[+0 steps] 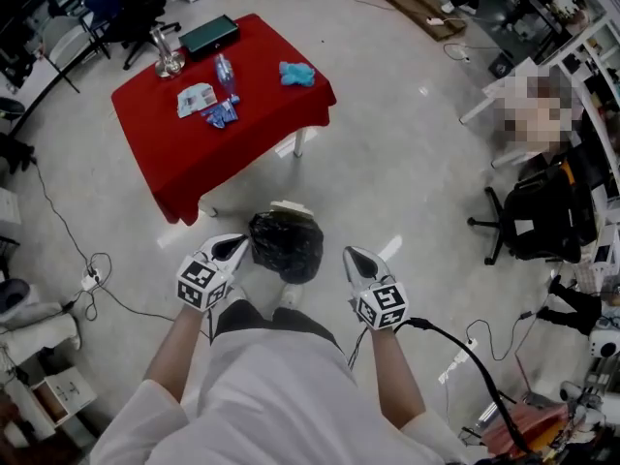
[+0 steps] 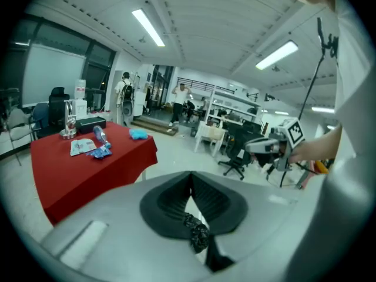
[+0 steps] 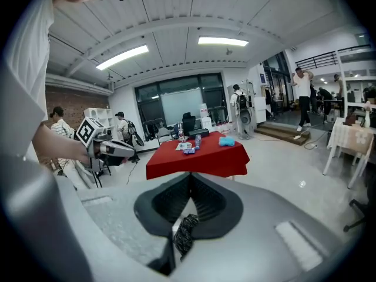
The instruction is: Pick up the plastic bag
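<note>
The black plastic bag (image 1: 286, 245) bulges between my two grippers, just ahead of my feet in the head view. My left gripper (image 1: 235, 247) is shut with its tip against the bag's left side. The right gripper (image 1: 351, 256) is shut a little off the bag's right side. In the left gripper view a crumpled bit of black plastic (image 2: 197, 232) is pinched between the closed jaws. The right gripper view shows the same kind of black plastic strip (image 3: 185, 231) caught in its jaws. The rest of the bag is hidden below both gripper bodies.
A red-clothed table (image 1: 242, 134) stands ahead, with a blue cloth (image 1: 296, 73), a bottle (image 1: 225, 71) and a dark box (image 1: 208, 35) on it. A white object (image 1: 291, 208) shows behind the bag. A black office chair (image 1: 538, 211) stands right. Cables (image 1: 92, 279) lie on the floor.
</note>
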The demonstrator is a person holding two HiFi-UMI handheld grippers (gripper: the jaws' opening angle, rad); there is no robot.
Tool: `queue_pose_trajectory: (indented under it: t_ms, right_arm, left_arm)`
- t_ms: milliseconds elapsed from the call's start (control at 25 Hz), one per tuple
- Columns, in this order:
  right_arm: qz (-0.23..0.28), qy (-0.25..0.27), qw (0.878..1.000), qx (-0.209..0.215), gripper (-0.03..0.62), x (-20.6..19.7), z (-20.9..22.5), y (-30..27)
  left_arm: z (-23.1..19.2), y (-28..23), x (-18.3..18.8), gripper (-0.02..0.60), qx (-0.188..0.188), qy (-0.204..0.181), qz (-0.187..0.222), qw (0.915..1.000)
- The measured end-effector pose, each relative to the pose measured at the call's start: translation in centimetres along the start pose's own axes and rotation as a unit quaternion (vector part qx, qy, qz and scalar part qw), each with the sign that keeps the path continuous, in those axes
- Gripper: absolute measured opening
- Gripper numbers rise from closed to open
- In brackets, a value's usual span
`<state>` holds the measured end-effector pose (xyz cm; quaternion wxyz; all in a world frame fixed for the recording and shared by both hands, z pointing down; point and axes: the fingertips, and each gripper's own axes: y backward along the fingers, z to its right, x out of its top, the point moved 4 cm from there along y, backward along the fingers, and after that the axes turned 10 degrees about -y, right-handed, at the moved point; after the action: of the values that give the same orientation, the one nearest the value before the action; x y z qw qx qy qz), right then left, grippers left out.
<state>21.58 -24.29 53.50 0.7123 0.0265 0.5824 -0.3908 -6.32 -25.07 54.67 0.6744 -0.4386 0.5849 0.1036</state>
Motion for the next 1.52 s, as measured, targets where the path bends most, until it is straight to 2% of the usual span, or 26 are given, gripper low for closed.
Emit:
queue_pose_trajectory:
  t_ms: [280, 440, 560, 680, 720, 760, 840, 960, 1120, 1200, 1280, 1400, 1520]
  right_arm:
    - [-0.024, -0.020, 0.999, -0.011, 0.002, -2.7, 1.9, -4.4]
    - [-0.037, -0.029, 0.999, -0.023, 0.002, -5.7, 3.5, -8.6]
    - [-0.060, -0.046, 0.996, -0.038, 0.002, -10.0, 4.8, -11.3]
    - [-0.094, -0.074, 0.992, -0.050, 0.002, -15.5, 6.2, -13.2]
    - [-0.106, -0.082, 0.990, -0.053, 0.026, -17.4, 7.0, -14.2]
    - [-0.117, -0.090, 0.987, -0.055, 0.049, -19.4, 7.8, -15.2]
    - [-0.141, -0.103, 0.983, -0.061, 0.064, -23.3, 9.5, -17.0]
    - [-0.180, -0.121, 0.974, -0.073, 0.087, -29.3, 11.6, -19.6]
    - [-0.220, -0.148, 0.959, -0.100, 0.109, -37.0, 14.2, -22.4]
    - [-0.235, -0.159, 0.951, -0.120, 0.144, -40.2, 15.3, -23.2]
    - [-0.248, -0.169, 0.943, -0.145, 0.209, -43.1, 16.5, -23.8]
    - [-0.268, -0.193, 0.929, -0.169, 0.312, -46.9, 17.7, -24.8]
    - [-0.289, -0.226, 0.918, -0.153, 0.309, -49.8, 17.7, -25.9]
  left_arm:
    - [-3.0, -3.3, -3.9, 0.003, -0.014, -0.005, -0.034, 0.9993]
    - [-6.3, -6.7, -7.5, 0.003, -0.009, -0.002, -0.040, 0.9991]
    - [-8.4, -9.2, -12.3, 0.003, -0.001, 0.021, -0.061, 0.9979]
    - [-9.3, -11.9, -18.8, 0.004, -0.005, 0.057, -0.105, 0.9929]
    - [-9.6, -13.2, -21.2, 0.005, -0.010, 0.068, -0.120, 0.9904]
    - [-9.8, -14.6, -23.7, 0.012, -0.017, 0.079, -0.136, 0.9874]
    - [-10.2, -17.5, -28.5, 0.063, -0.029, 0.102, -0.169, 0.9799]
    - [-10.8, -21.1, -35.5, 0.123, -0.036, 0.140, -0.217, 0.9654]
    - [-11.3, -25.1, -43.3, 0.152, -0.036, 0.197, -0.265, 0.9431]
    - [-11.0, -26.6, -46.4, 0.177, -0.037, 0.226, -0.286, 0.9305]
    - [-10.9, -27.9, -49.1, 0.226, -0.030, 0.251, -0.301, 0.9196]
    - [-11.7, -29.5, -51.7, 0.330, -0.003, 0.290, -0.300, 0.9087]
    - [-11.5, -31.1, -53.7, 0.345, -0.008, 0.344, -0.292, 0.8922]
